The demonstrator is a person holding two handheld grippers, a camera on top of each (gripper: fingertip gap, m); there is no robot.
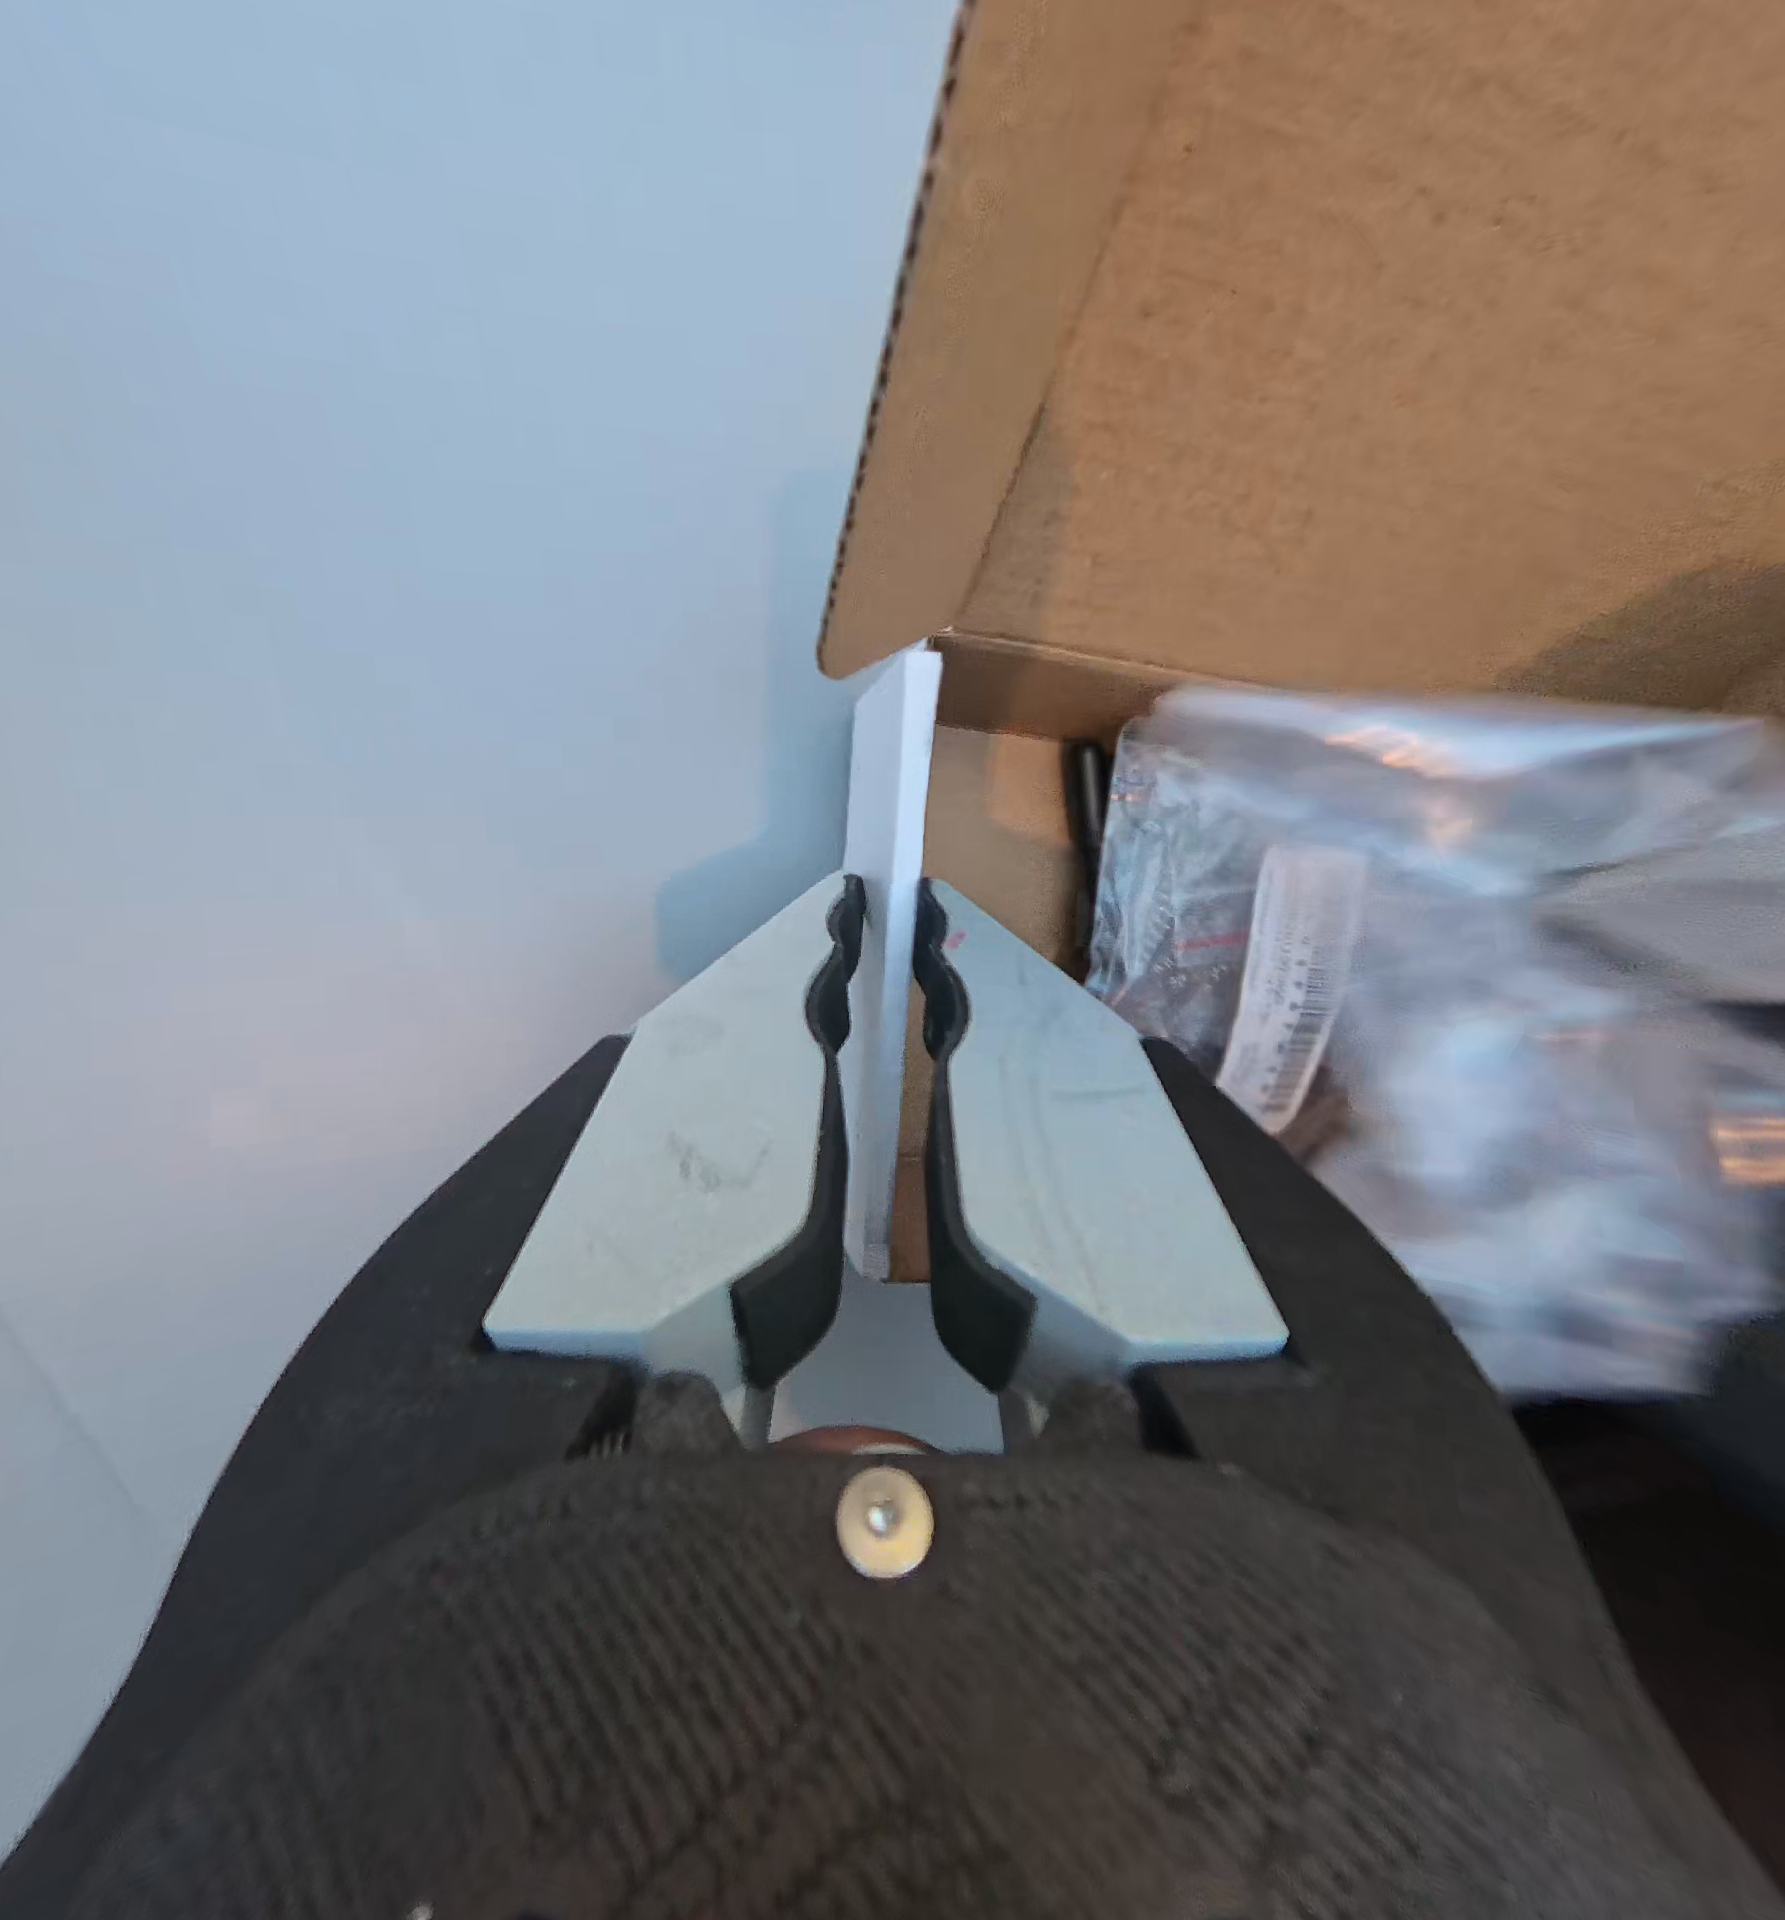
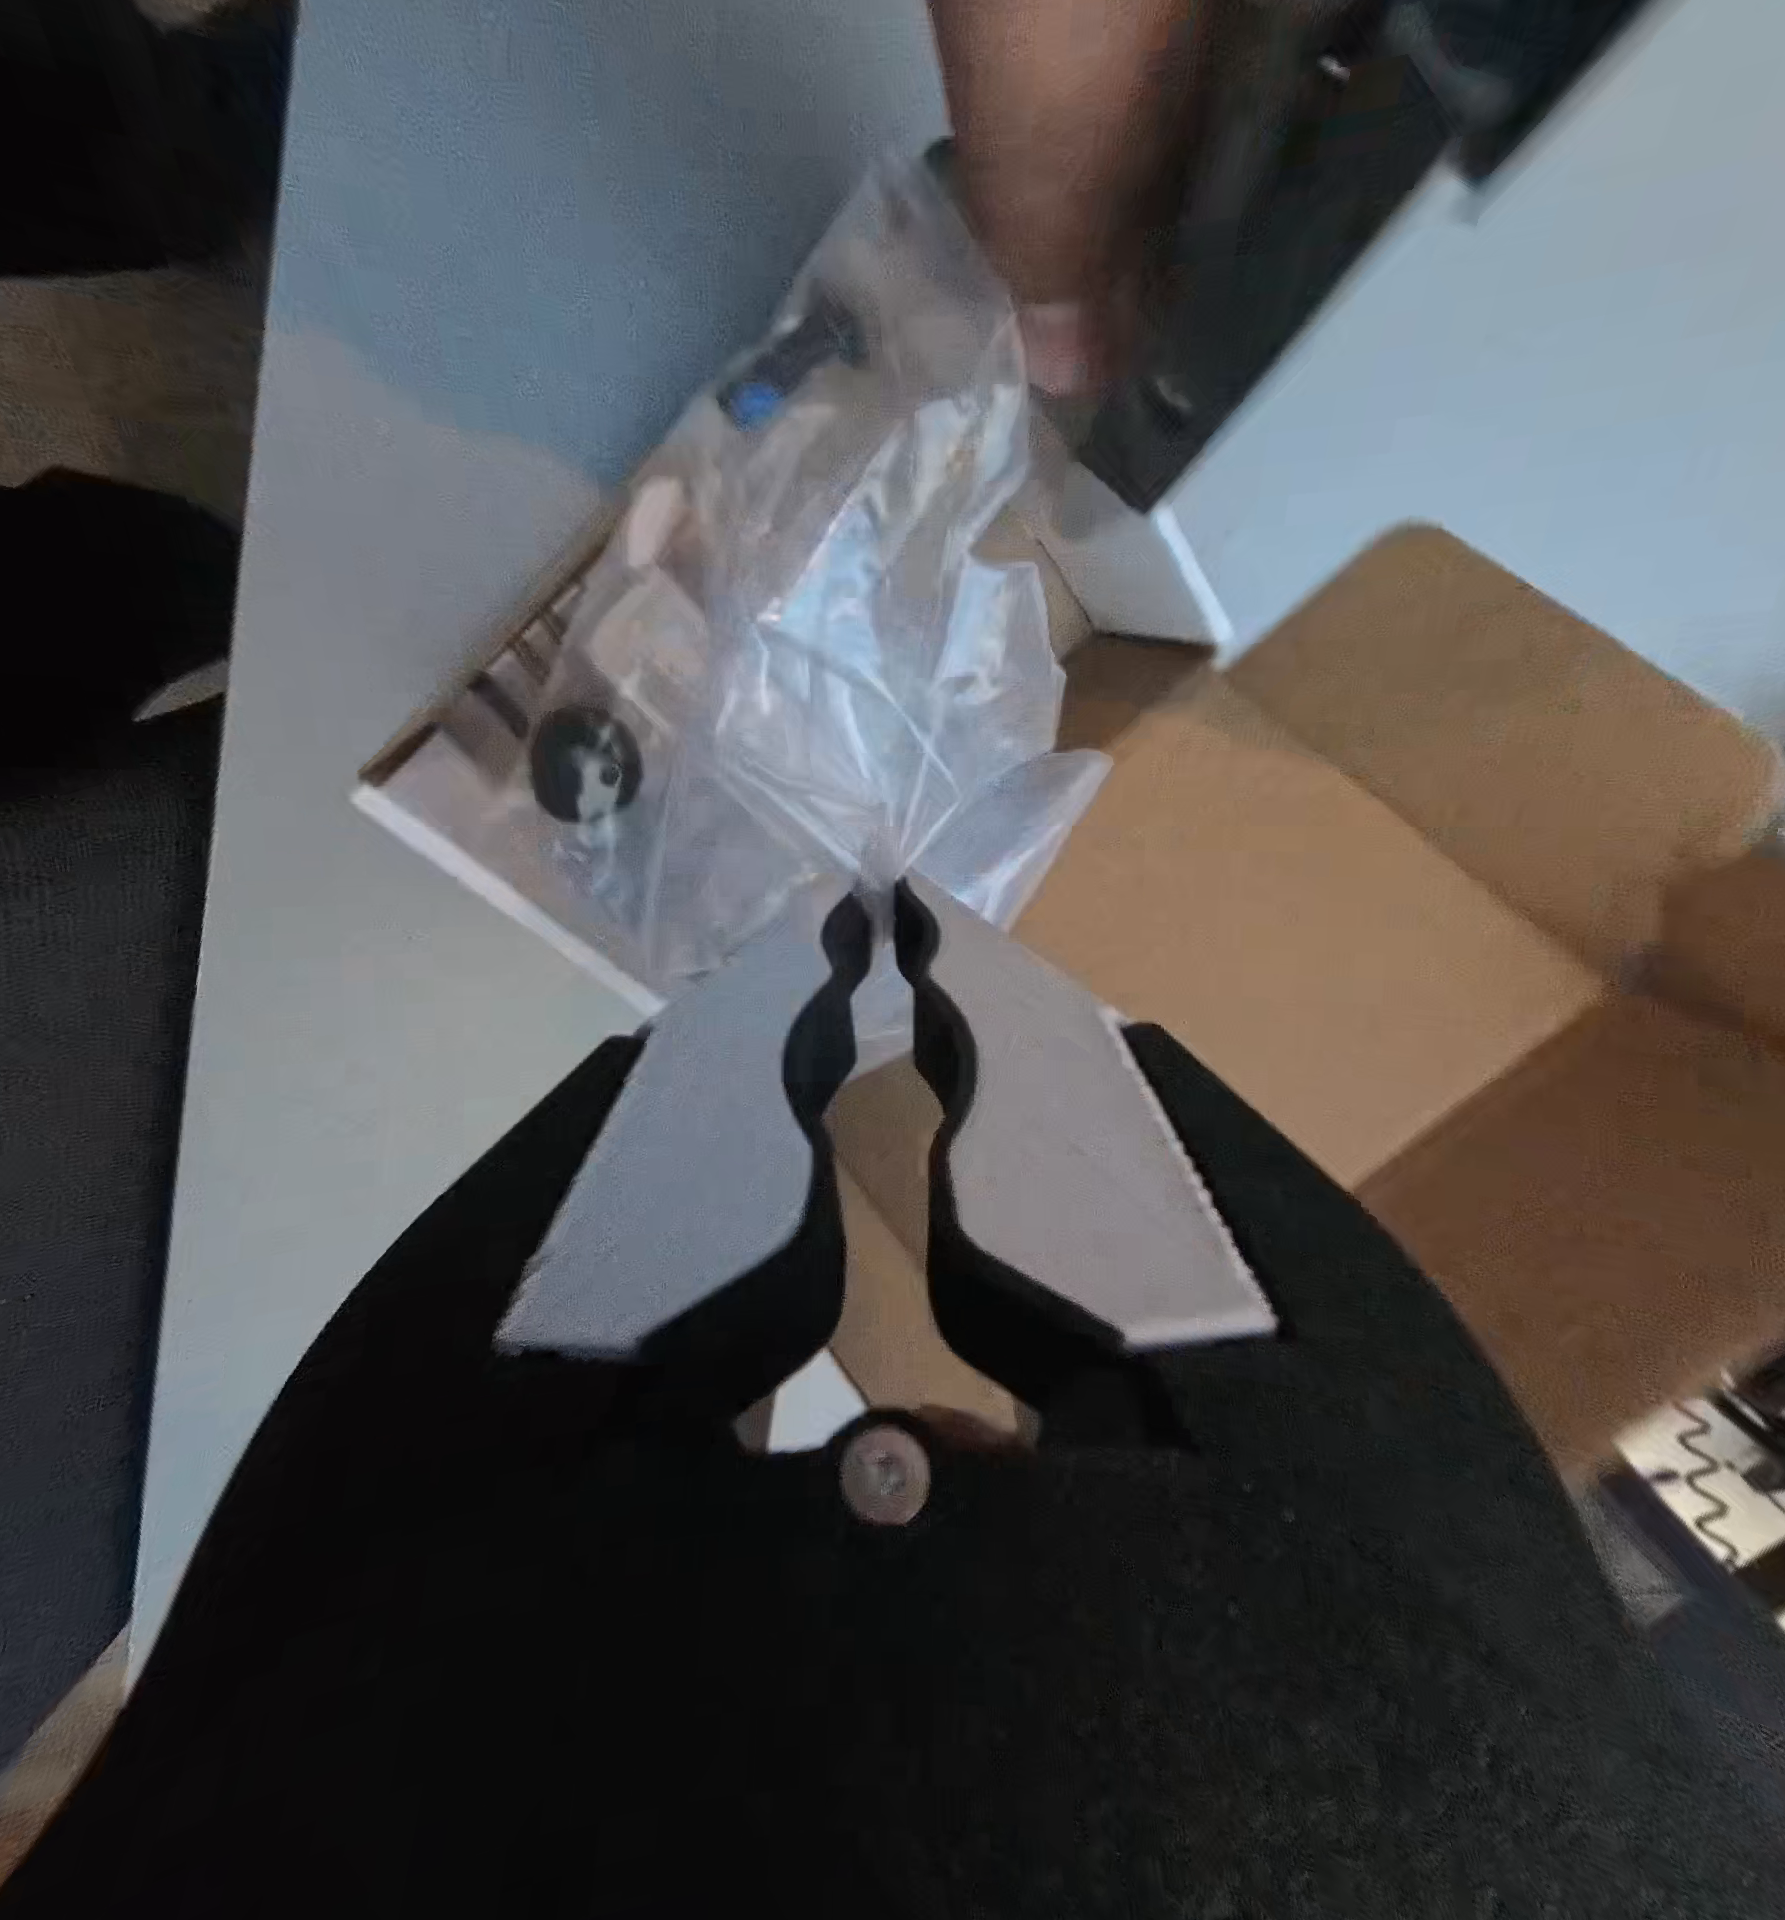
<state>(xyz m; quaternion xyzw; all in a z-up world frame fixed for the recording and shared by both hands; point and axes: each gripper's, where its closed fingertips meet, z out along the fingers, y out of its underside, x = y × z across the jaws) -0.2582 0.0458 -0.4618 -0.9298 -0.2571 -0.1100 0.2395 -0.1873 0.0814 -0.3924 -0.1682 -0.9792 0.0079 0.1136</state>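
Plastic bag [image 2: 867,665] between right gripper [image 2: 883,896] fingertips.

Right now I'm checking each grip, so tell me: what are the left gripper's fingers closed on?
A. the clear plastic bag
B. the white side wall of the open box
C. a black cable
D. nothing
B: in the left wrist view the left gripper has its fingers on either side of the box's white wall, while the plastic bag lies inside the box.
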